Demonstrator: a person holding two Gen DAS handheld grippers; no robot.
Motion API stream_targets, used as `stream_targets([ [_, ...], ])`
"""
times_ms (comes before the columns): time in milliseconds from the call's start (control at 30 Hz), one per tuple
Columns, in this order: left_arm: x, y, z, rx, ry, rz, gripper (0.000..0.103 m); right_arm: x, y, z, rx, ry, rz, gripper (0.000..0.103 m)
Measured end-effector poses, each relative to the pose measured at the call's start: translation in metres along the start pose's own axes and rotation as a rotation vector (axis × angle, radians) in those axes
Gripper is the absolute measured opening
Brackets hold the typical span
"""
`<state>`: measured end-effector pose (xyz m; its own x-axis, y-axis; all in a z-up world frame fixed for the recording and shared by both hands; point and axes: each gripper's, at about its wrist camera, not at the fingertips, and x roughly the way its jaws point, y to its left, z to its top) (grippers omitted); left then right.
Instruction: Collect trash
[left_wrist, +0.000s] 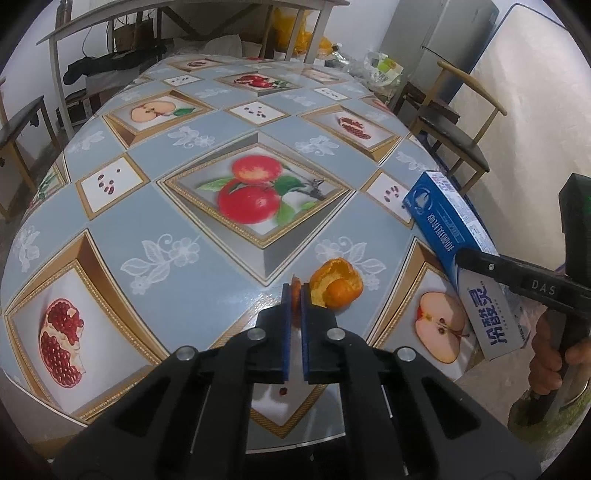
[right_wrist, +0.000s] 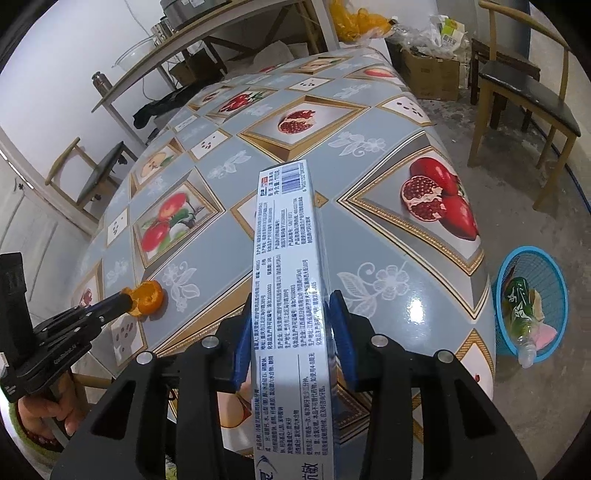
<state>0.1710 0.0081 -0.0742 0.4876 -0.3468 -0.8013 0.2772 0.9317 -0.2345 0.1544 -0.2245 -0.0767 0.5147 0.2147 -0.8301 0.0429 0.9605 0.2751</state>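
The left gripper (left_wrist: 294, 295) has its fingers nearly together, clamped on an edge of the peel (left_wrist: 334, 288). The rest of the peel hangs out to the right of the fingertips, at or just above the table (left_wrist: 177, 236); contact with the surface cannot be told.

The right gripper (right_wrist: 291, 332) has its fingers clamped on the two long sides of the box (right_wrist: 291, 266), a blue-and-white carton. The grip falls near mid-length. The box runs forward along the fingers and sits clear of the table near its right edge.

Both pieces of trash therefore appear secured, so the pick-up step is judged complete and the carry-and-drop step is in hand.

On the floor past the table's right edge stands the basket (right_wrist: 554, 280), blue mesh. It already holds a bottle (right_wrist: 521, 314) and some scraps. It lies to the right of the right gripper and well apart from the left.

The next move calls for:
1. Swinging the box right, off the table edge and over the basket rim.
2. Tilting it down before release, since the box is long against the basket mouth.
3. Bringing the peel across the table with the grip held firm, since only its edge is pinched.

Farther off, the table shows no more loose trash.
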Motion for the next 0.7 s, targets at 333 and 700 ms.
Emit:
stream_targets([
  [333, -0.009, -0.01, 0.008, 0.027, -0.044, -0.001, 0.003, -0.007, -0.003, -0.001, 0.016, -0.02, -0.017, 0.034],
  [700, -0.019, -0.022, 0.014, 0.056, -0.079, 0.002, 0.003, -0.015, -0.004, 0.0, 0.018, -0.042, -0.02, 0.034],
])
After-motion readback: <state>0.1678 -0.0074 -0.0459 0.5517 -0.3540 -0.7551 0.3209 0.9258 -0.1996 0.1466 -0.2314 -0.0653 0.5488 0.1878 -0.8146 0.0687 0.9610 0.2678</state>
